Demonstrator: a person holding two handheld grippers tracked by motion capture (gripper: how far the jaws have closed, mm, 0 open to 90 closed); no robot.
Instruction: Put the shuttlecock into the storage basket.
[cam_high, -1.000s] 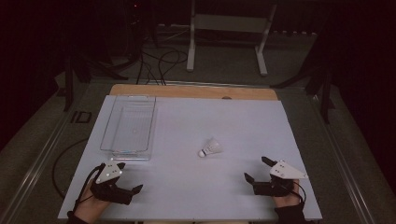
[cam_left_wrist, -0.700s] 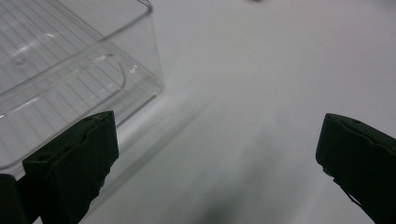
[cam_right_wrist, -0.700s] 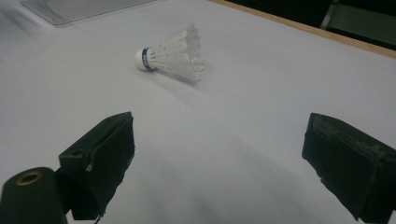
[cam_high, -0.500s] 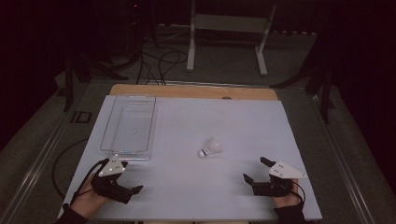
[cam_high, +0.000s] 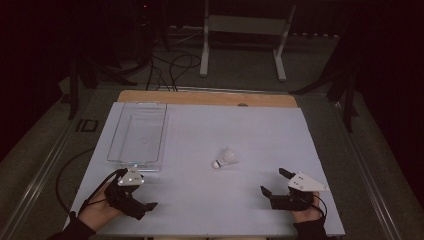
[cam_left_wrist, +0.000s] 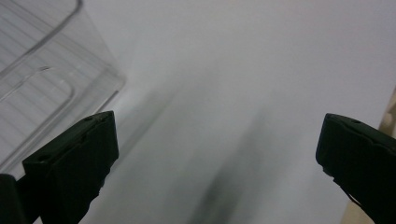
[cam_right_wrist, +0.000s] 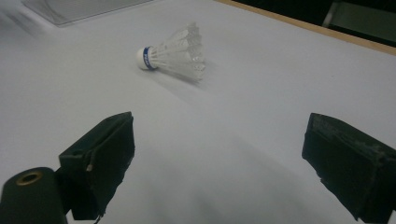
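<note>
Both your grippers rest low at the near edge of the bench (cam_high: 280, 125), nothing in hand. Your right gripper (cam_high: 276, 183) has its jaws spread wide and empty; in the right gripper view they frame open white surface, with the shuttlecock (cam_right_wrist: 173, 52) lying ahead and a little left of the centre line. The shuttlecock rests on its side near the middle of the bench, cork with the blue band pointing toward the clear tray (cam_high: 116, 137), feather skirt fanned the other way; it is well apart from both grippers and apart from the tray. Your left gripper (cam_high: 134, 191) also stands wide open and empty, just beside the near end of the tray; the left gripper view shows that tray's clear corner (cam_left_wrist: 51, 74) past one jaw and bare bench between the two. Tray looks empty, as far as the clear walls let one judge. Judgement: the step in hand is the approach, before any grasp; the likely aim is shuttlecock into tray, and your right gripper is the better placed for it. Next move calls for carrying the right gripper forward and left until the shuttlecock sits between the jaws, then closing gently. Take it at the cork or the stem just behind the band, since the feathers will crush or slip, and the light body may roll if nudged first.
</note>
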